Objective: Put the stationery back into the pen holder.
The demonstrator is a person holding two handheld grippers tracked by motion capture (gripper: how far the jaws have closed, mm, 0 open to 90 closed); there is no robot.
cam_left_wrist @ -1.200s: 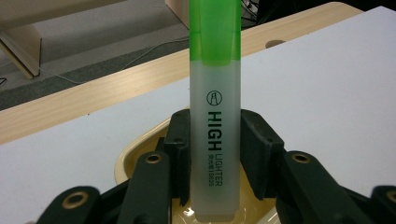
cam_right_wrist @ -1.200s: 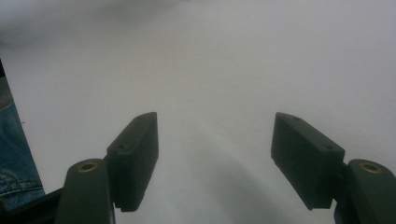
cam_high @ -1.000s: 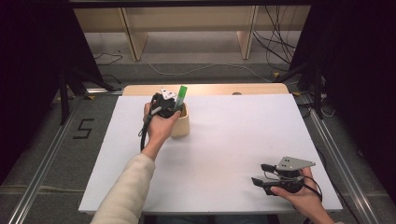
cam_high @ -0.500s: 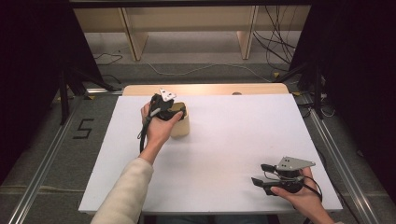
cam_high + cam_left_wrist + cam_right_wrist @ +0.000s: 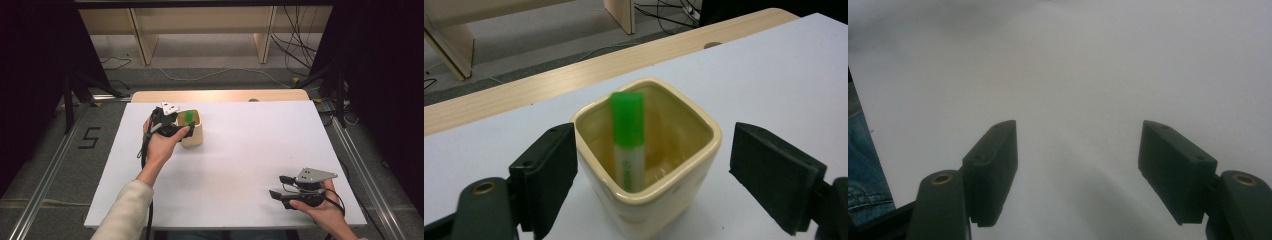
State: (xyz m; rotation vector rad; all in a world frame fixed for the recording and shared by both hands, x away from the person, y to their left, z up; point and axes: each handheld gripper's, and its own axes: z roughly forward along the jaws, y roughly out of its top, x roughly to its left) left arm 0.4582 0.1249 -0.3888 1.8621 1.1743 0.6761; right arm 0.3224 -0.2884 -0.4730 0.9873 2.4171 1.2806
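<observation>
Cream ceramic, the square cup (image 5: 192, 128) stands on the white table (image 5: 240, 165) in the high view, the left gripper (image 5: 172, 122) just beside it; the right gripper (image 5: 282, 187) rests well apart, toward the near edge.

From the left gripper view, the green marker (image 5: 628, 140) leans inside the cup, jaws spread wide either side, gripping nothing. Placement looks done; only withdrawal seems left.

From the right gripper view, jaws gape over bare table, empty.

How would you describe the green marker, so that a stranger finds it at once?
On the white table, look at the far left part for the cream square cup. The green marker stands inside it, leaning on the wall; it is the only bright green thing here.
</observation>
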